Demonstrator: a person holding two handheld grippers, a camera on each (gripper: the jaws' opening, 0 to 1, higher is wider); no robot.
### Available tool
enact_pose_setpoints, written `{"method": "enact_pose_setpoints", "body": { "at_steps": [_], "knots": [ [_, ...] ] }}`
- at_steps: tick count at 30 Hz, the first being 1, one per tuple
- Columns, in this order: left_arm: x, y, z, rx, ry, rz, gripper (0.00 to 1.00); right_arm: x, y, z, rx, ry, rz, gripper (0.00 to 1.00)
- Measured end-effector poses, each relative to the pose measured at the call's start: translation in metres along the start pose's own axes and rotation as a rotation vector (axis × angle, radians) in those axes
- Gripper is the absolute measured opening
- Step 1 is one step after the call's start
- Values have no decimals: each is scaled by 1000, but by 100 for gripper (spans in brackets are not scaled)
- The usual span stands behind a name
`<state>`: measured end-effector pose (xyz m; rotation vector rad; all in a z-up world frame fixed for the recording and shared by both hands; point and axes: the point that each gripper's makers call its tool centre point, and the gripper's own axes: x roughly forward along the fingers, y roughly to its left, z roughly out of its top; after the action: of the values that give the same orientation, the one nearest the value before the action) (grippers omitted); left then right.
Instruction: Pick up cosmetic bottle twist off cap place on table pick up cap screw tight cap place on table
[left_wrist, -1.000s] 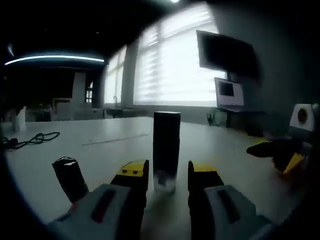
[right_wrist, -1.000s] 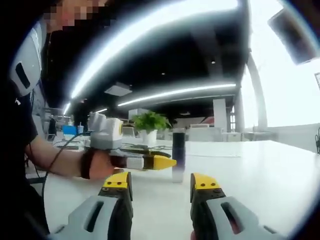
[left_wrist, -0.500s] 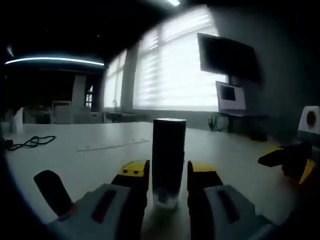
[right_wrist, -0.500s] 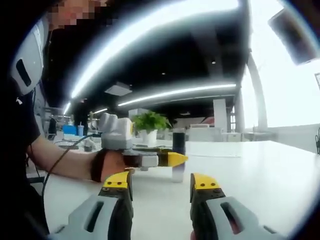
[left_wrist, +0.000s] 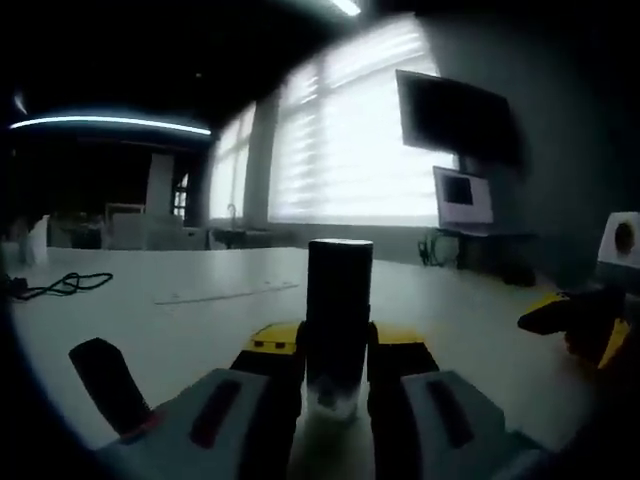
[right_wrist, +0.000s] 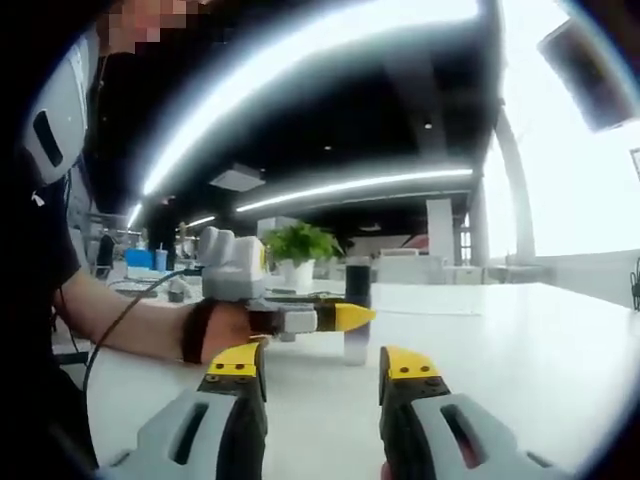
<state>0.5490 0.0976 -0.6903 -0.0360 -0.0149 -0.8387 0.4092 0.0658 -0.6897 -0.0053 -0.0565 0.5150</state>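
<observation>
Cosmetic bottle (left_wrist: 338, 312), dark with a clear base, stands upright on the white counter (left_wrist: 180, 310), pinched between the yellow-tipped jaws of the left hand-held gripper (left_wrist: 334, 352). In the right gripper view, the right hand-held gripper (right_wrist: 322, 372) sits spread and empty, well short of the bottle (right_wrist: 357, 310). A black cable (left_wrist: 55, 286) lies far off.

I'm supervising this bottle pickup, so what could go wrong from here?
The left gripper grips the upright cosmetic bottle low, so the tall bottle could tilt when lifted. The right gripper is open and apart, so nothing steadies the bottle. A dark object on the table nearby could get knocked.
</observation>
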Motion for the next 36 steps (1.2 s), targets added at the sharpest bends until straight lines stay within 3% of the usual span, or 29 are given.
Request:
{"method": "enact_pose_setpoints", "body": {
  "at_steps": [20,36],
  "knots": [
    [-15,-7,2,-2,-29,-34,13,0,0,0,3,0,-2,38],
    [-56,-12,3,4,-19,-69,13,0,0,0,-4,0,-1,38]
  ]
}}
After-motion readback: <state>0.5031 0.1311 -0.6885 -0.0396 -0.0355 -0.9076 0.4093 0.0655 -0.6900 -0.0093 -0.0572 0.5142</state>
